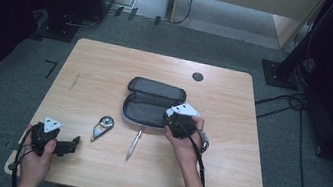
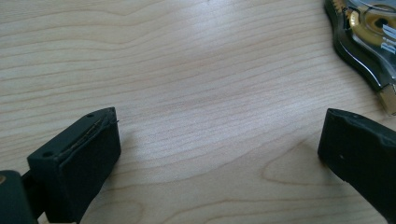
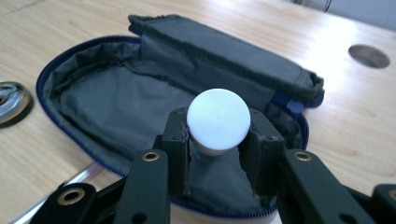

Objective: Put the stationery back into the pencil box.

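Note:
An open dark grey pencil case [image 1: 150,102] with a blue zip lies in the middle of the table, lid folded back. My right gripper [image 1: 170,120] hangs over its near right end, shut on a white round-capped stick [image 3: 218,118], perhaps a glue stick; both pads press its sides above the case lining [image 3: 116,95]. My left gripper [image 1: 74,142] rests low near the front left of the table, open [image 2: 219,140] with only bare wood between its jaws. A correction tape dispenser [image 1: 103,126] [image 2: 369,32] lies just beyond it. A silver pen [image 1: 134,144] lies in front of the case.
The wooden table [image 1: 222,173] has a round cable hole [image 1: 198,77] [image 3: 369,56] at the back right. Grey carpet surrounds it, with dark stands and cables at the sides. The dispenser's shiny body [image 3: 11,95] lies left of the case.

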`<state>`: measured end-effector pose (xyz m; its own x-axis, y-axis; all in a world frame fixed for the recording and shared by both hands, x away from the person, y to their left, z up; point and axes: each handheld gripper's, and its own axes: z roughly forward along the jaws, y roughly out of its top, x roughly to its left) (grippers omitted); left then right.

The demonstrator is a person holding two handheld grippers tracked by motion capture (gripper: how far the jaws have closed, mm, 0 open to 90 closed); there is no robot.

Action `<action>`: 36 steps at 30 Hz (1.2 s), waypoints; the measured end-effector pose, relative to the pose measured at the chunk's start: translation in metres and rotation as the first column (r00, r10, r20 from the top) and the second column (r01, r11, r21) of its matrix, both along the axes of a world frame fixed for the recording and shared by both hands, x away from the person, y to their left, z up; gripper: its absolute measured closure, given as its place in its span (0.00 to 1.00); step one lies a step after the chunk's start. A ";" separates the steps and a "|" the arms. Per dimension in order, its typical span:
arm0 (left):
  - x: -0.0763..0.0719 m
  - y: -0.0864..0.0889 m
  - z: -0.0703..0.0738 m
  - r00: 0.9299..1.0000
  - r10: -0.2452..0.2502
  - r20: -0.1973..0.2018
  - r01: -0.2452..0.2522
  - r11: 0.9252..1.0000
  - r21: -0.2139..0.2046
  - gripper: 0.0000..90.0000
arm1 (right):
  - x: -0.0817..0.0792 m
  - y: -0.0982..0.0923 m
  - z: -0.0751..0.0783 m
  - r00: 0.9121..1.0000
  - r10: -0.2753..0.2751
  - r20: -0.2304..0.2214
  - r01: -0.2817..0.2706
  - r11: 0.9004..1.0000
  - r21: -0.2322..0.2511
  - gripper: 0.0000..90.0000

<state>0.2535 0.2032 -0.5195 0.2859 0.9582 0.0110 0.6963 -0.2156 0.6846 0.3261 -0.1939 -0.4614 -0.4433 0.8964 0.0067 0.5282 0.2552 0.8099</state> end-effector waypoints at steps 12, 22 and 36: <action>0.000 0.000 0.000 1.000 0.000 0.000 0.000 1.000 -0.001 0.00 | 0.002 0.008 -0.004 0.996 0.069 -0.048 -0.066 0.996 0.065 0.73; 0.000 0.000 0.000 1.000 0.000 0.000 0.000 1.000 0.000 0.00 | 0.020 0.014 -0.013 0.993 0.051 -0.102 -0.041 0.994 0.105 0.73; 0.000 0.000 0.000 1.000 0.000 0.000 0.000 1.000 0.000 0.00 | 0.023 0.012 -0.006 0.995 0.027 -0.091 -0.019 0.996 0.086 0.76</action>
